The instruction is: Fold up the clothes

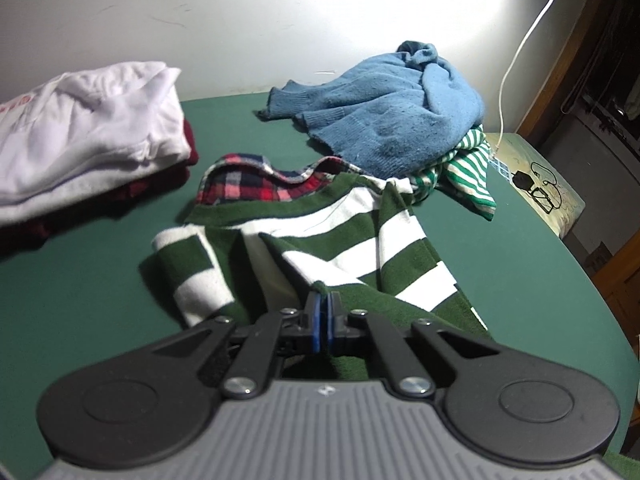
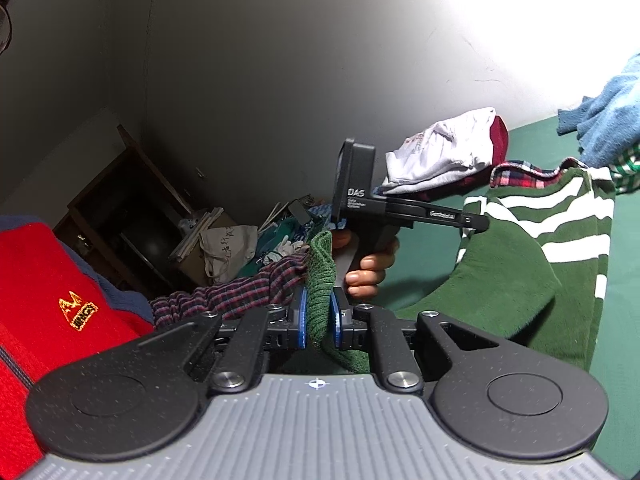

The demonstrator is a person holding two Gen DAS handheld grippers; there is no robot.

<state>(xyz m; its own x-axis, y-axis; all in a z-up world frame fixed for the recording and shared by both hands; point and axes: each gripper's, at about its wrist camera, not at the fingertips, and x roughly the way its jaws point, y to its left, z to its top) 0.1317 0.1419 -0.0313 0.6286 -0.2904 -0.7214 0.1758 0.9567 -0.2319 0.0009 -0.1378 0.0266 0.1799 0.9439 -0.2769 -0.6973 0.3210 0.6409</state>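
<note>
A green-and-white striped sweater with a red plaid lining lies partly spread on the green table. My left gripper is shut on a fold of it at its near edge, the blue pads pressed together. In the right wrist view the same sweater hangs toward me, and my right gripper is shut on its green ribbed hem, which stands up between the blue pads. The left gripper shows there from the side, held by a hand, its tip at the sweater's striped edge.
A folded white garment on a maroon one sits back left. A crumpled blue sweater lies back right over a thin-striped green top. A white cable and charger are at the right edge. Red clothing fills the right view's left.
</note>
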